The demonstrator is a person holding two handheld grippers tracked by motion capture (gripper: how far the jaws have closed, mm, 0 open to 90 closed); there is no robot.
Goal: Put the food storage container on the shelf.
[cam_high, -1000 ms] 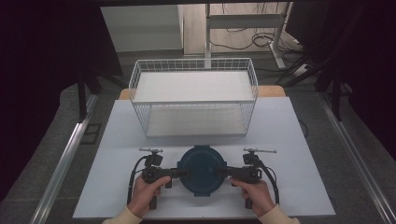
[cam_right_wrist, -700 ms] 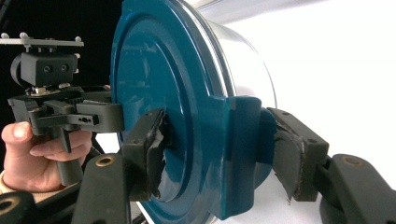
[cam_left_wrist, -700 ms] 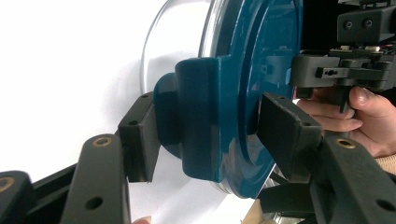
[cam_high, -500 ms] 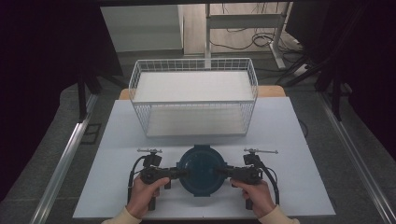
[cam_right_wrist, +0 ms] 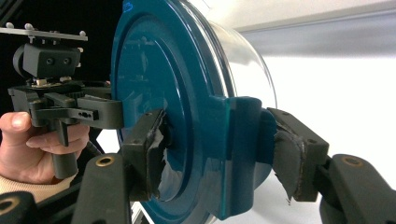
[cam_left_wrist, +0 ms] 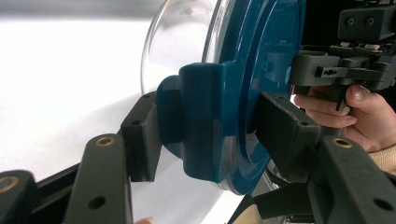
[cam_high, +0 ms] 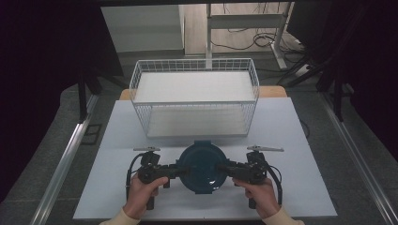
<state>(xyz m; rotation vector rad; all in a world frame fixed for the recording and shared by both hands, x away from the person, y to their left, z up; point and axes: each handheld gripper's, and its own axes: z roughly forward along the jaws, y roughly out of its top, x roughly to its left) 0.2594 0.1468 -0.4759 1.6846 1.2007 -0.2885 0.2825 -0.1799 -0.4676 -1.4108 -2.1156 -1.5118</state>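
A round clear container with a dark teal lid (cam_high: 202, 166) hangs level between my two grippers, just above the white table (cam_high: 291, 131). My left gripper (cam_high: 184, 169) is shut on the lid's left clip tab (cam_left_wrist: 201, 121), one pad on the tab and one on the lid's top. At the opposite side my right gripper (cam_high: 224, 168) is shut on the other clip tab (cam_right_wrist: 243, 140), its worn pads (cam_right_wrist: 154, 154) pressing on lid and tab. The clear bowl (cam_left_wrist: 182, 42) shows under the lid (cam_right_wrist: 159, 84). A hand holds each gripper.
A white wire basket (cam_high: 195, 62) stands at the back of the table, right behind the container. Metal rails (cam_high: 65, 159) run along both sides of the table, and cables lie on the floor beyond (cam_high: 244, 42).
Both grippers have risen a little together, lifting the container with them. Their grips look the same.
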